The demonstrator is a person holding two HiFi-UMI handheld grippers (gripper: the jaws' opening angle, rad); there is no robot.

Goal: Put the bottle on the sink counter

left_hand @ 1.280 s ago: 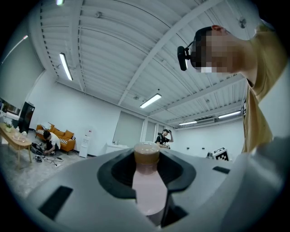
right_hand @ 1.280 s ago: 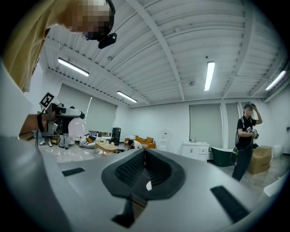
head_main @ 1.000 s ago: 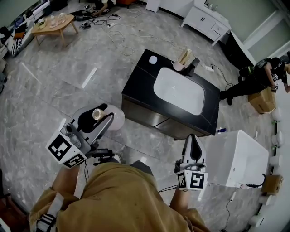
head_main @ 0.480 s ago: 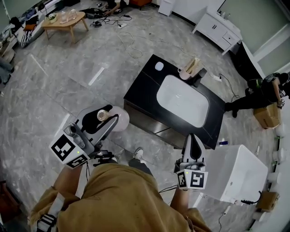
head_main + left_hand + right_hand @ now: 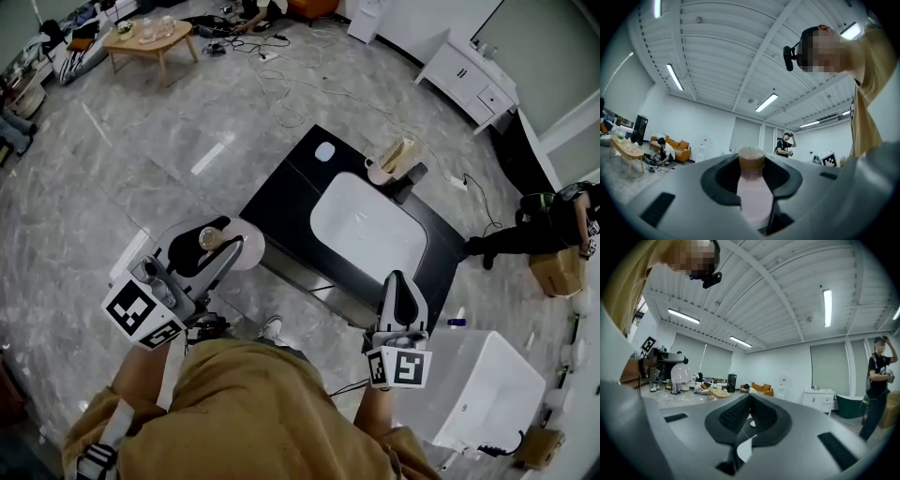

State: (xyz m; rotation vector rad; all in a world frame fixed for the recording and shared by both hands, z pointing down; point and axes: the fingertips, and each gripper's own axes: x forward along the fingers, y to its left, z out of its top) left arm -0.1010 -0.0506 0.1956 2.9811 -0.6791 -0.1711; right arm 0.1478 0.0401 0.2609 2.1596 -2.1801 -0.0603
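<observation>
Presently the bottle (image 5: 246, 246) is off any surface, carried in the left tool (image 5: 208, 246) over the floor, just short of the near-left corner of the sink table (image 5: 281, 202). The left tool's jaws stand well apart and are clamped on the bottle's upper part, just beneath its brownish cap, with the pale body hanging below; the bottle appears upright. The right tool (image 5: 403, 300) has its jaws closed together with nothing between them. By judgement the bottle is a small, light plastic item with a rigid neck, a smooth round body that could slip or roll if laid down, and contents that cannot be made out. The present hold under the cap looks the sound one, since the cap's shoulder guards against sliding. It should be set down on its base. On the table, the white basin (image 5: 366, 230) takes up most of the top, leaving bare dark surface mainly along the left end and the near edge. A small pale oval item (image 5: 324, 152) lies at the far-left corner, and a cup of beige items (image 5: 392, 159) stands beside the dark faucet (image 5: 410, 181) at the far side. None of these obstructs the near-left landing area. A white unit (image 5: 487, 389) stands to the right and loose cables (image 5: 281, 94) lie on the floor beyond, both clear of the path.
</observation>
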